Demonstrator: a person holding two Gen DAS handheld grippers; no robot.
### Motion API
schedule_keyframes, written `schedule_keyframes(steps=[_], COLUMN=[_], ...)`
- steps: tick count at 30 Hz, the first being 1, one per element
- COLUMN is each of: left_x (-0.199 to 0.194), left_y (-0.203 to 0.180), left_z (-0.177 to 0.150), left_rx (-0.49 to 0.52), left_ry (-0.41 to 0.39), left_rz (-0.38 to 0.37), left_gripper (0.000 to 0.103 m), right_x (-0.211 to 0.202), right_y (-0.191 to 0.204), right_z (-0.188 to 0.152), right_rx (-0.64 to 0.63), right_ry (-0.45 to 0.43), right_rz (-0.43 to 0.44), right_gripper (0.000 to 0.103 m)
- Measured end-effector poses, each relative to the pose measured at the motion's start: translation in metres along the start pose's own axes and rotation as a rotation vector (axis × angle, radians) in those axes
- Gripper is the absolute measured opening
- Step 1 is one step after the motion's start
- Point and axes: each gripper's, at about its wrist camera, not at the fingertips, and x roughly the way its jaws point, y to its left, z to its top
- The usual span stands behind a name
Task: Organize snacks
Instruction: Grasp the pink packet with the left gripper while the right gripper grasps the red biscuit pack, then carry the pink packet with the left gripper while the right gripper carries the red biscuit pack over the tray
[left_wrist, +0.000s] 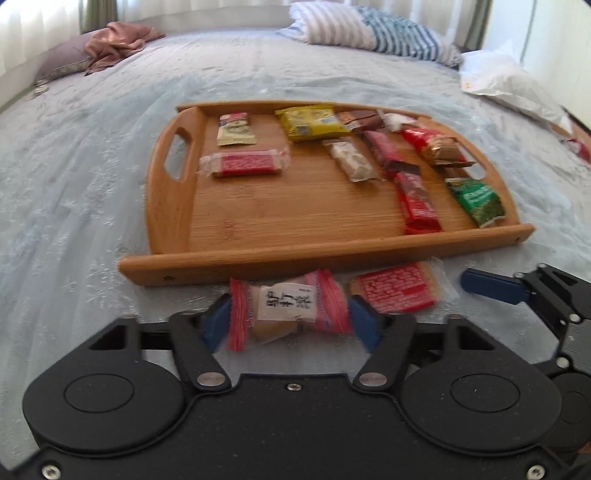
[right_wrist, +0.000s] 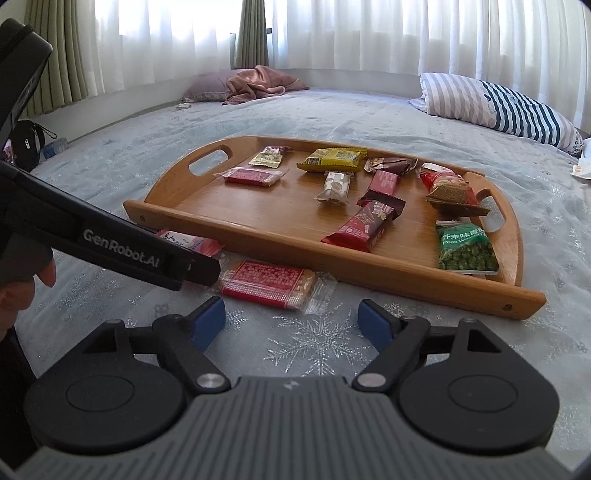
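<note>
Risk: crinkly wrapper slipping | left gripper (left_wrist: 290, 319) pinching pink-ended candy (left_wrist: 286, 308) on bedspread (left_wrist: 74, 206), just before bamboo tray (left_wrist: 317, 258) | right gripper (right_wrist: 291, 325) spread wide, empty, near red-label cracker pack (right_wrist: 269, 282) | may snag tray rim on lift.

Bright backlit daylight through far curtains (right_wrist: 332, 37), blown-out glare there, motion blur in left wrist view, bowed fisheye edges.

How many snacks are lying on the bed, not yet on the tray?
2. A pink-ended pastry sits between the left gripper's fingers, and a red-labelled bar lies just in front of the wooden tray. None seem hidden.
</note>
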Motion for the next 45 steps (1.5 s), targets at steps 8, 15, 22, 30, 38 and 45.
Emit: schedule_keyframes(steps=[8, 15, 22, 30, 38, 45], left_x=[-0.013, -0.027, -0.031, -0.031, -0.033, -0.039], left_y=[0.008, 0.019, 0.030, 0.038, 0.039, 0.040], left_z=[-0.002, -0.004, -0.008, -0.010, -0.010, -0.011], left_rx=[-0.007, -0.008, -0.015, -0.033, -0.044, -0.051], left_ry=[-0.025, -0.058, -0.079, -0.087, -0.099, -0.111], left_rz=[-0.030, -0.025, 0.002, -0.005, -0.013, -0.015], left_gripper=[0.054, 0.054, 0.054, 0.054, 0.054, 0.054], right_x=[0.005, 0.011, 0.017, 0.019, 0.011, 0.006], right_y=[0.011, 0.020, 0.028, 0.036, 0.037, 0.041], right_z=[0.003, 0.008, 0.013, 0.011, 0.013, 0.010], right_rx=[0.007, 0.061, 0.123, 0.134, 0.149, 0.153], right_ry=[-0.009, -0.011, -0.012, -0.020, -0.034, -0.048], right_rz=[-0.026, -0.051, -0.104, -0.158, -0.165, -0.189], right_gripper=[0.090, 0.090, 0.090, 0.073, 0.050, 0.070])
